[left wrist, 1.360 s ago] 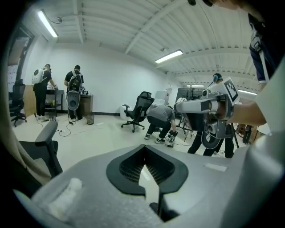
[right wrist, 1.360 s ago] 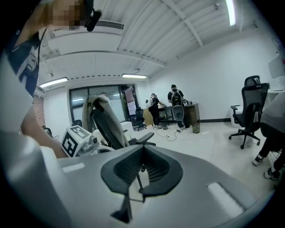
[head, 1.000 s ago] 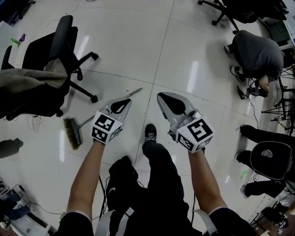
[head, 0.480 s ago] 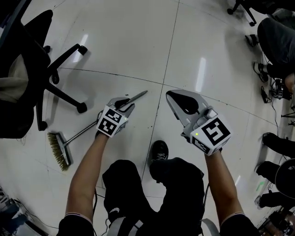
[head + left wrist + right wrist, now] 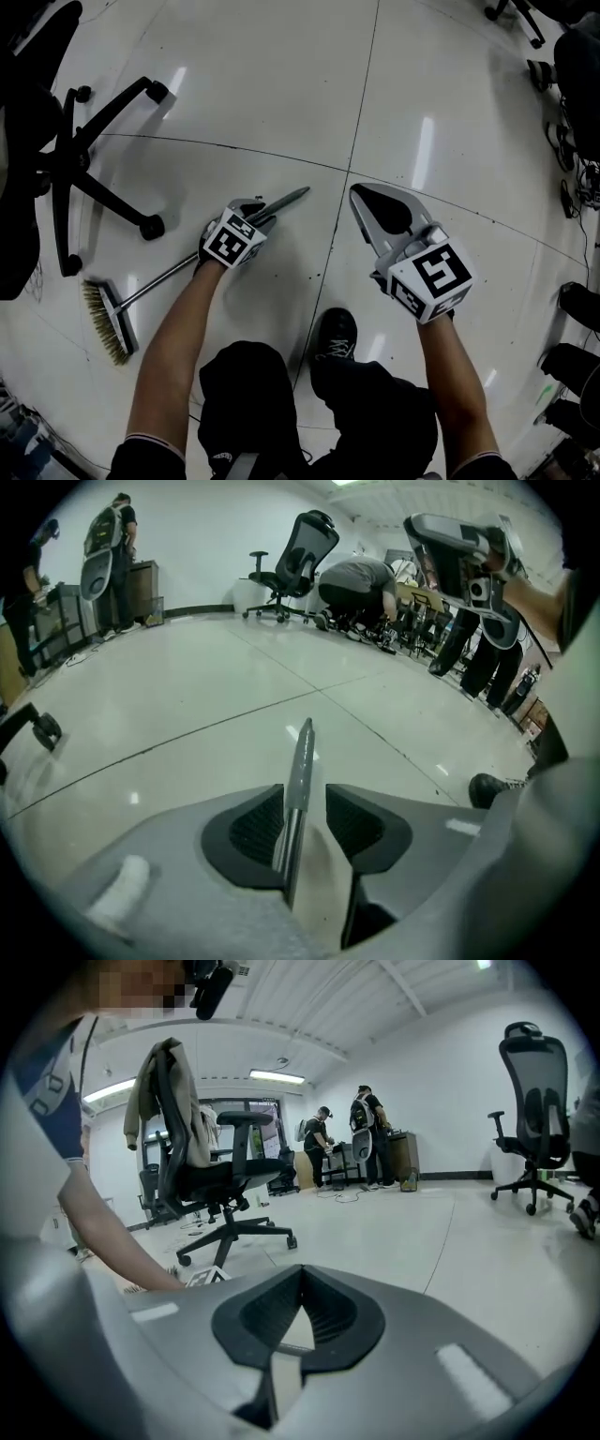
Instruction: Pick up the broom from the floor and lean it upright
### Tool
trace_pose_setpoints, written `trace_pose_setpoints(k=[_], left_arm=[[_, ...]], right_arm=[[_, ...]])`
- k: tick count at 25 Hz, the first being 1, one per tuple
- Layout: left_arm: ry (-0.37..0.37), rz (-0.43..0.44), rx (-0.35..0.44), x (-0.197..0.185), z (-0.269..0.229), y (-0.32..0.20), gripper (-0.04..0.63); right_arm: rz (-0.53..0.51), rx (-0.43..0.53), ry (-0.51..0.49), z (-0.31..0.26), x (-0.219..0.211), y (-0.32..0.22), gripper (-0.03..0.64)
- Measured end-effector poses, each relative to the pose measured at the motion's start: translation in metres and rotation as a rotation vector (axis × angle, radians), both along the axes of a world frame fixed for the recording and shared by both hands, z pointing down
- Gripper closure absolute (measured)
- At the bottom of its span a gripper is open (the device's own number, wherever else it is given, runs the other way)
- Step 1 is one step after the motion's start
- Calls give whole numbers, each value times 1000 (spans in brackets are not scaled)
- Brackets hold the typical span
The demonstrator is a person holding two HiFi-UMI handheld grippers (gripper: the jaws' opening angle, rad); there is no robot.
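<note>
The broom lies flat on the glossy white floor, with its bristle head at the left. Its metal handle runs up-right to a grey grip end. My left gripper is low over the handle near that end. In the left gripper view the handle runs between the dark pads. It lies close to the left pad with a gap on the right, and the jaws are opening. My right gripper hovers right of the handle tip, shut on nothing, its tips touching.
An office chair's star base stands just left of the broom. My shoe is planted between the arms. More chairs and people are farther off. Another chair with a jacket stands ahead of the right gripper.
Both grippers have sunk toward the floor. The left one has come down onto the broom handle and its jaws have spread around it. The right gripper stays shut.
</note>
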State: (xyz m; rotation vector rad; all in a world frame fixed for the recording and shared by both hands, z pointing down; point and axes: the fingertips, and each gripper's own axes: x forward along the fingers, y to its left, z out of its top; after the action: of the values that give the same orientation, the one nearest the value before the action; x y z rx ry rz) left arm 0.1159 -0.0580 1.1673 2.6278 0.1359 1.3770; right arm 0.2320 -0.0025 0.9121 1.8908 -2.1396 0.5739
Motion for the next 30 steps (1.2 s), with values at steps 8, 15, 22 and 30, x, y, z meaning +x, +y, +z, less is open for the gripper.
trace_pose_setpoints(k=[8, 15, 22, 30], left_arm=[[-111, -6, 28, -3, 31, -6, 487], [-83, 63, 23, 3, -11, -2, 506], [37, 19, 41, 21, -159, -11, 508], [108, -74, 50, 24, -330, -18, 506]], right_arm=[[-29, 21, -23, -13, -6, 1, 615], [-34, 43, -1, -42, -6, -6, 615], [-33, 68, 19, -166, -9, -1, 615], [-49, 66, 0, -315, -2, -11, 615]])
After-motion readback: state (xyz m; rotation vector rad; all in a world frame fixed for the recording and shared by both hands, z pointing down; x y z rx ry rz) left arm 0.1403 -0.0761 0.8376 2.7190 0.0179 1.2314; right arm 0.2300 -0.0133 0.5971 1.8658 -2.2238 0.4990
